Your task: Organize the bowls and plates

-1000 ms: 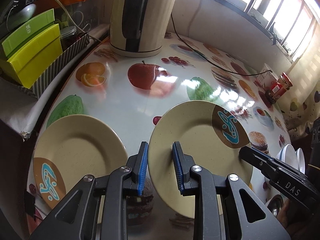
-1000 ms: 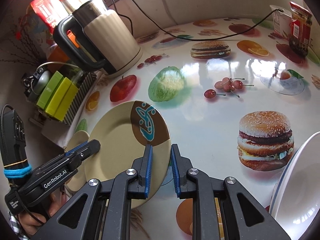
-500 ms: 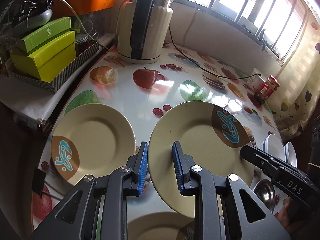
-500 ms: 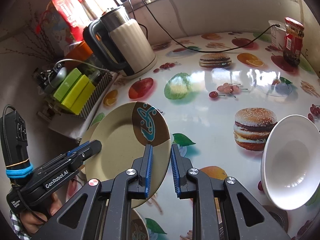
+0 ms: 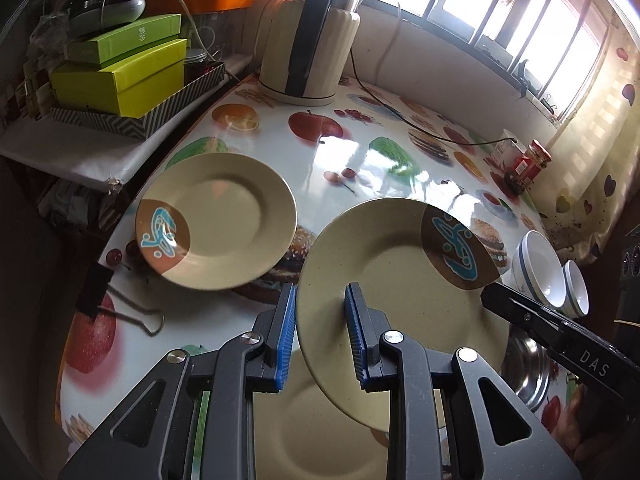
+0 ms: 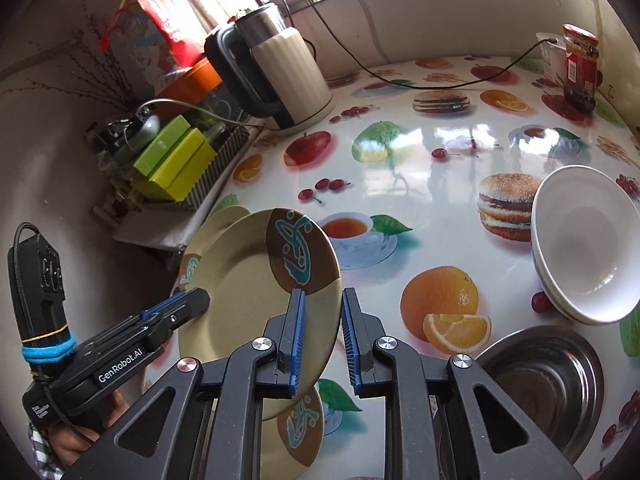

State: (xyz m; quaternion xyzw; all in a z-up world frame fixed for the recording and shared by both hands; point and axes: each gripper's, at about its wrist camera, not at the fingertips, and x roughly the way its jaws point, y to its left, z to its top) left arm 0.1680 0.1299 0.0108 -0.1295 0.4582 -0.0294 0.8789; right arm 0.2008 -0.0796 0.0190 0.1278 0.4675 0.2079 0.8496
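Note:
A beige plate with a brown and blue patch [image 5: 400,272] [image 6: 256,280] hangs tilted above the table, held at opposite rims by both grippers. My left gripper [image 5: 320,332] is shut on its near rim. My right gripper [image 6: 322,338] is shut on the other rim, close to the patch. A second matching plate [image 5: 224,224] lies flat on the table to the left. A third [image 5: 320,432] [image 6: 296,432] lies under the held one. White bowls [image 6: 584,240] [image 5: 548,272] are stacked to the right, beside a steel bowl [image 6: 540,380].
A cream kettle [image 5: 312,40] with its cord stands at the back. Green boxes in a striped tray [image 5: 124,76] sit on a side shelf at the left. A red jar [image 6: 580,68] stands at the far right. A binder clip [image 5: 96,296] lies at the table's left edge.
Both grippers have lifted the plate higher off the table and drawn back. The third plate underneath and the steel bowl have come into view.

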